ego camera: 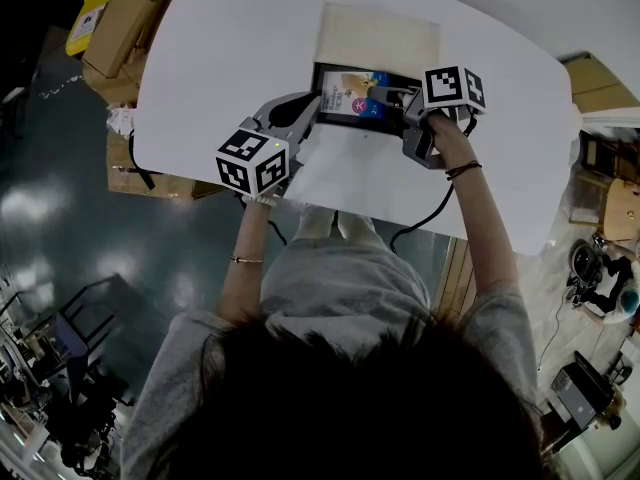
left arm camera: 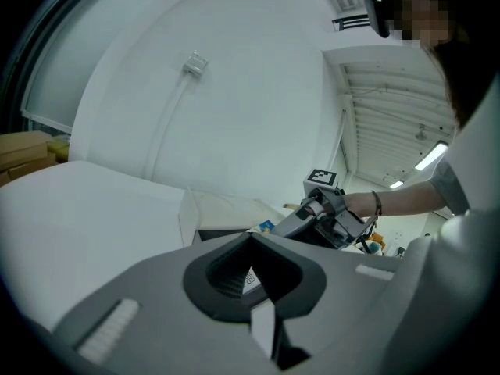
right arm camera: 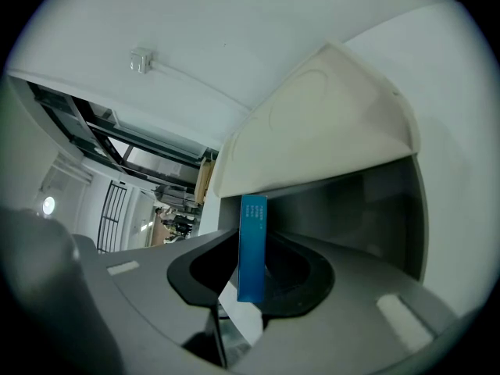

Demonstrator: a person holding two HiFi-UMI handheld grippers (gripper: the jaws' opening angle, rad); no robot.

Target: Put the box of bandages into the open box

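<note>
The open box [ego camera: 378, 36] sits mid-table, its cream lid folded back and a white front flap [ego camera: 350, 168] lying toward me. The blue and white box of bandages [ego camera: 352, 93] is inside its dark cavity. My right gripper [ego camera: 400, 98] reaches in from the right, shut on the bandage box. In the right gripper view that box [right arm camera: 252, 241] stands edge-on between the jaws, with the lid [right arm camera: 312, 131] behind it. My left gripper [ego camera: 312, 108] is at the open box's left side. In the left gripper view a thin white flap [left arm camera: 262, 323] is pinched between its jaws.
The white table [ego camera: 230, 48] has a rounded edge close to my body. Cardboard boxes [ego camera: 120, 28] lie on the floor to the left, with more at the right [ego camera: 600, 83]. A black cable [ego camera: 420, 218] hangs from the right gripper over the near edge.
</note>
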